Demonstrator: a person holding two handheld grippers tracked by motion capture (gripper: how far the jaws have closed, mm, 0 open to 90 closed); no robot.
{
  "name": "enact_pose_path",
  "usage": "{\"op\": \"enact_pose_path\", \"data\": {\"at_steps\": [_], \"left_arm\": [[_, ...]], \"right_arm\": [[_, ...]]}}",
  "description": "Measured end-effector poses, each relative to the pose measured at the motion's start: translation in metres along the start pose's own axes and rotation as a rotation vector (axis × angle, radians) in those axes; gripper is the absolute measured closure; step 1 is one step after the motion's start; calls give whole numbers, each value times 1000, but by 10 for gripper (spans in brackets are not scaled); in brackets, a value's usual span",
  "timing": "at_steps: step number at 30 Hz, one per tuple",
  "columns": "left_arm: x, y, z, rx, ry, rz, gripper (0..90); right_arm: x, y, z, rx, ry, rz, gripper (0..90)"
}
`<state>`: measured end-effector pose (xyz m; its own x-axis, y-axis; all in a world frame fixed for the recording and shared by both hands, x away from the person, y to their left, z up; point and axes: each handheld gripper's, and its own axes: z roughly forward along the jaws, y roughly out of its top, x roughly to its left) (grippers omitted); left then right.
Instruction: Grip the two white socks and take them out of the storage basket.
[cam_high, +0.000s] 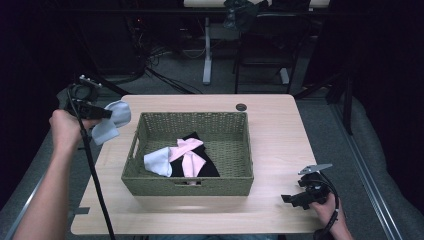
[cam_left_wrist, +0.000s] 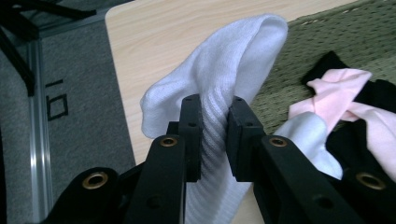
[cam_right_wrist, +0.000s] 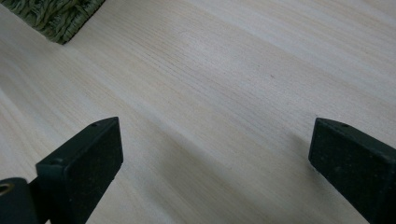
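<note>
Left claw (cam_left_wrist: 215, 135) clamps the soft, light white sock (cam_left_wrist: 224, 70) mid-ribbing, a sound hold; right claw (cam_right_wrist: 215, 158) gapes over the desk (cam_right_wrist: 224, 84).

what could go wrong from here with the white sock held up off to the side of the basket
1. The left hand-held gripper pinches the white sock on one narrow ribbed strip; the loose ends hang free, so it may slip out and fall past the table edge to the floor.
2. If carried over the woven basket, the dangling end could snag its rim.
3. The right hand-held gripper sits open far away, too distant to catch it.
</note>
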<state>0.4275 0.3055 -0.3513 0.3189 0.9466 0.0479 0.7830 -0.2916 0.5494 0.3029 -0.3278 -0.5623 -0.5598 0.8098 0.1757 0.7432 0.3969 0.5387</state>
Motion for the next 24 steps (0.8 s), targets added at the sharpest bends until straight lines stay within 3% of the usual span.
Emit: {"op": "enact_pose_path", "data": {"at_steps": [8,13,24], "left_arm": [[16,-14,14,23,19,-53,785],[21,-26,32,50,36,-79,784],[28,-54,73,98,7,-146,784]], "right_arm": [[0,0,0,-1,-3,0,24],[0,0,0,-1,-5,1,24],[0,0,0,7,-6,-6,24]]}}
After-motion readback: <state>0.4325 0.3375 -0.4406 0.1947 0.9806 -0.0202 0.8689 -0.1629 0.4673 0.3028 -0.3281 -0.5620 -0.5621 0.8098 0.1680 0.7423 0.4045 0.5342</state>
